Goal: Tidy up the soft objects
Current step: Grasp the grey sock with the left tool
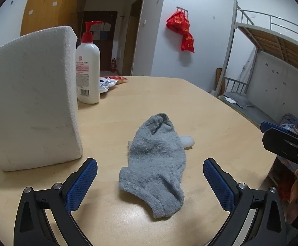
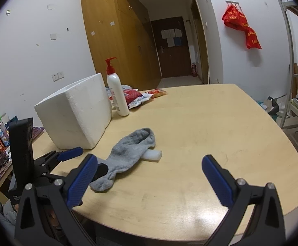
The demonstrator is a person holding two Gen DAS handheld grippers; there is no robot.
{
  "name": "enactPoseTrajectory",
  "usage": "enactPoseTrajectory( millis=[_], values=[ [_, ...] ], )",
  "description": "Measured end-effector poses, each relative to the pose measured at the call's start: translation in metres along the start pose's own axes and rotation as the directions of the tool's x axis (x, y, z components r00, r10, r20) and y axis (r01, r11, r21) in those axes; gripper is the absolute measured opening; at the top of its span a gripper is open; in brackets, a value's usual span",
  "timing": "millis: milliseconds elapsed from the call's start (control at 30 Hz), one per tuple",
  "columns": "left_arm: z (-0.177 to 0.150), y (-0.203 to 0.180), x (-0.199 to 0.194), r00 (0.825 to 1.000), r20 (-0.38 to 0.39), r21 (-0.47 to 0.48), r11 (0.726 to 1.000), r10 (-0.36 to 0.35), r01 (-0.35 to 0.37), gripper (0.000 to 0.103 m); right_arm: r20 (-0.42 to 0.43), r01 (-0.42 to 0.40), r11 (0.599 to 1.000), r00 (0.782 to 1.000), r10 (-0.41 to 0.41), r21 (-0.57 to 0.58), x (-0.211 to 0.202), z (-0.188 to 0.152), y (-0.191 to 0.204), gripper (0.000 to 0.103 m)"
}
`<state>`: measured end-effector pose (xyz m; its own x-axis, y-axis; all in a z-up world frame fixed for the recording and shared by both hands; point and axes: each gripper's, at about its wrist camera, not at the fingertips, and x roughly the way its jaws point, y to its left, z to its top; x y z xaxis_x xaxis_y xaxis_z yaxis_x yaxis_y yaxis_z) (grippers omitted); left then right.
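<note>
A grey sock (image 1: 157, 160) lies flat on the wooden table (image 1: 220, 123), partly over a small white translucent block (image 1: 187, 141). My left gripper (image 1: 150, 172) is open, its blue pads on either side of the sock's near end, just above the table. In the right wrist view the sock (image 2: 128, 153) and the block (image 2: 153, 155) lie left of centre. My right gripper (image 2: 149, 170) is open and empty above the table's near edge, to the right of the sock. The left gripper also shows there (image 2: 87, 160), beside the sock's heel.
A white foam box (image 1: 30, 98) stands at the left, also in the right wrist view (image 2: 75, 114). A white pump bottle with a red top (image 1: 87, 65) stands behind it. Snack packets (image 2: 138, 96) lie at the table's far side. A bunk bed (image 1: 272, 61) is at the right.
</note>
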<state>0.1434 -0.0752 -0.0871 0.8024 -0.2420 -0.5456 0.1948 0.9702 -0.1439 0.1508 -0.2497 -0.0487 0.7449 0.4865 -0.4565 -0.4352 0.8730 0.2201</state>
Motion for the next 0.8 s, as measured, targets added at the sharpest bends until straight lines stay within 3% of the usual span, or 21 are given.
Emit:
enactPoseTrajectory(
  millis=[133, 400, 600, 667, 800],
  values=[
    [0.000, -0.001, 0.008, 1.000, -0.022, 0.003, 1.000, 0.002, -0.002, 0.097, -0.004, -0.002, 1.000, 1.000, 0.002, 0.006, 0.002, 0.000, -0.003, 0.103],
    [-0.005, -0.002, 0.024, 0.996, -0.083, 0.020, 1.000, -0.019, 0.021, 0.076, -0.020, 0.002, 1.000, 1.000, -0.001, 0.024, 0.008, 0.000, -0.010, 0.103],
    [-0.007, 0.002, 0.028, 0.995, -0.100, 0.012, 1.000, -0.014, 0.015, 0.057, -0.032, 0.002, 1.000, 0.999, -0.001, 0.029, 0.014, 0.000, -0.011, 0.103],
    [-0.007, 0.001, 0.028, 0.995, -0.099, 0.018, 1.000, -0.013, 0.014, 0.045, -0.036, -0.001, 1.000, 0.999, 0.002, 0.028, 0.015, -0.001, -0.012, 0.103],
    [-0.007, -0.001, 0.028, 0.995, -0.095, 0.030, 0.999, -0.024, 0.027, 0.030, -0.046, 0.002, 1.000, 0.999, -0.001, 0.031, 0.019, -0.001, -0.013, 0.103]
  ],
)
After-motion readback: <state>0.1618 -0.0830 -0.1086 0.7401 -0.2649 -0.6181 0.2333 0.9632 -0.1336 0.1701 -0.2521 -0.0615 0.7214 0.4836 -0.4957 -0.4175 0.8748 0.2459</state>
